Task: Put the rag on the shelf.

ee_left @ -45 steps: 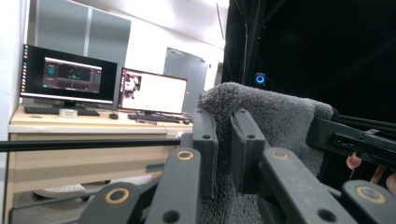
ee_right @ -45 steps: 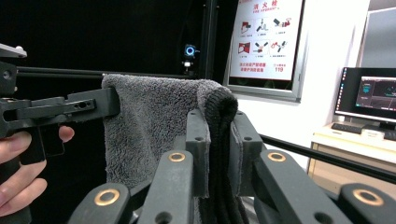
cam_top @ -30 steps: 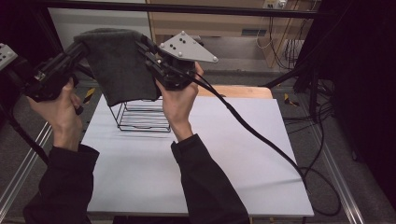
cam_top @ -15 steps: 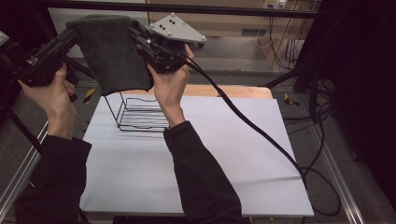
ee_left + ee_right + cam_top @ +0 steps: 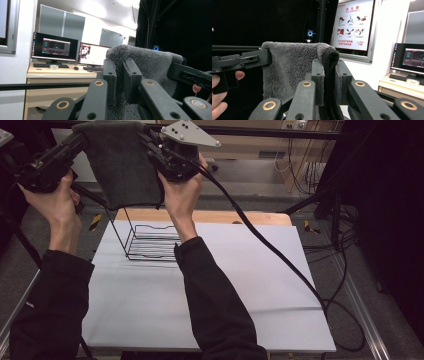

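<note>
I held a dark grey towel [image 5: 122, 165] in the air with both grippers, high above the far left part of the bench [image 5: 210, 295]. My left gripper [image 5: 82, 140] was closed on the upper left corner of the towel, and in the left gripper view its two jaws pressed the fluffy cloth [image 5: 140, 62] between them. My right gripper [image 5: 150, 142] was closed on the upper right corner; in the right gripper view the thick hem of the towel [image 5: 329, 60] sat squeezed between the jaws. The towel hung down flat between the two grippers, and its lower edge was above the rack, not touching it as far as I could see.

Under the towel, a black wire rack [image 5: 150, 242] stood on the white sheet of the bench, near the far edge. My right forearm [image 5: 210, 290] crossed in front of the rack and hid its right end. A thick black cable [image 5: 280, 255] ran from my right gripper over the bench and down past its right edge. Behind the bench I saw a desk with two monitors [image 5: 55, 47], well apart from the towel, and a poster [image 5: 355, 23] on the wall.
</note>
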